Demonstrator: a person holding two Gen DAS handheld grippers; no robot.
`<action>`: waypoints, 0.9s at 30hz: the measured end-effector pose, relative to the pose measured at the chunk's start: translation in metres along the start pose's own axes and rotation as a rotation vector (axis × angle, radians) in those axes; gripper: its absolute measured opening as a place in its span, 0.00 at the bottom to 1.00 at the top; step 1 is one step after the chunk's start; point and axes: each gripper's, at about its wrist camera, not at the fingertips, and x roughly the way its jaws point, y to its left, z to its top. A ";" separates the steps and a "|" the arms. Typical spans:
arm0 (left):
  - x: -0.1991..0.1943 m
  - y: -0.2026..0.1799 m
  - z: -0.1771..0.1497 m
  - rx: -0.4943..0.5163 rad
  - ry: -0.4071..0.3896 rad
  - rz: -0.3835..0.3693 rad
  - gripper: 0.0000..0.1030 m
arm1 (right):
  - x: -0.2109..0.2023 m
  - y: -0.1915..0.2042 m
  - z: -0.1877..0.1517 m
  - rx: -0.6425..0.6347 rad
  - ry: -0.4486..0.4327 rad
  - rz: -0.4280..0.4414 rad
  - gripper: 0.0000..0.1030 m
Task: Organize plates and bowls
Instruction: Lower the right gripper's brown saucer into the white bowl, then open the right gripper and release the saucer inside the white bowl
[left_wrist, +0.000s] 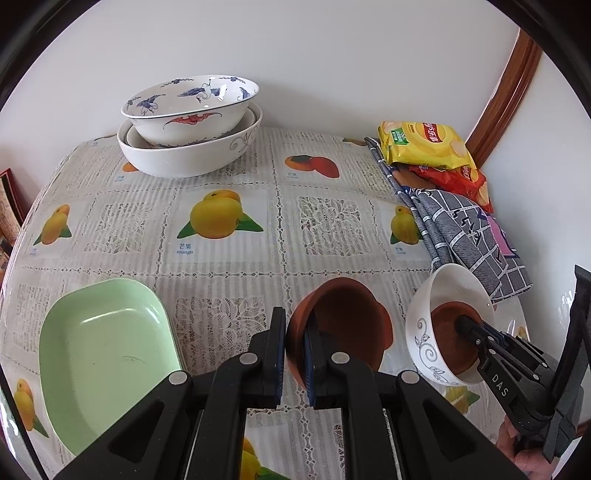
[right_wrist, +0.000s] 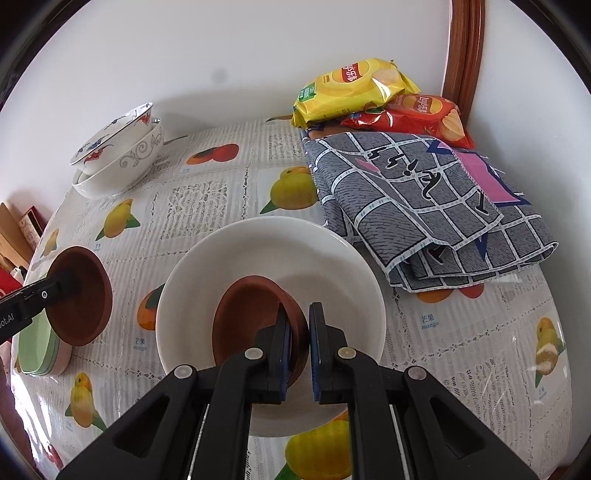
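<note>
My left gripper (left_wrist: 294, 354) is shut on the rim of a brown clay bowl (left_wrist: 351, 325), held tilted above the tablecloth; it also shows in the right wrist view (right_wrist: 83, 295). My right gripper (right_wrist: 298, 350) is shut on the rim of a second brown bowl (right_wrist: 251, 317) that sits inside a white bowl (right_wrist: 295, 243) with a grey scroll pattern (left_wrist: 424, 332). A light green dish (left_wrist: 103, 354) lies at the lower left. Two stacked large bowls (left_wrist: 192, 125), the upper with blue and red birds, stand at the far back by the wall.
A folded grey checked cloth (right_wrist: 424, 206) lies at the right, with yellow and red crisp bags (right_wrist: 354, 88) behind it near the wooden door frame (right_wrist: 465, 55). The fruit-print tablecloth (left_wrist: 221, 221) covers the table. The wall runs along the back.
</note>
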 end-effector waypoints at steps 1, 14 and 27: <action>0.000 0.000 0.000 0.000 0.000 0.000 0.09 | 0.000 0.000 0.000 0.001 0.001 0.000 0.09; 0.004 0.002 -0.002 -0.007 0.011 -0.013 0.09 | 0.011 0.010 -0.002 -0.054 0.030 -0.075 0.09; 0.001 0.004 -0.005 -0.014 0.017 -0.026 0.09 | 0.013 0.017 -0.002 -0.091 0.032 -0.133 0.14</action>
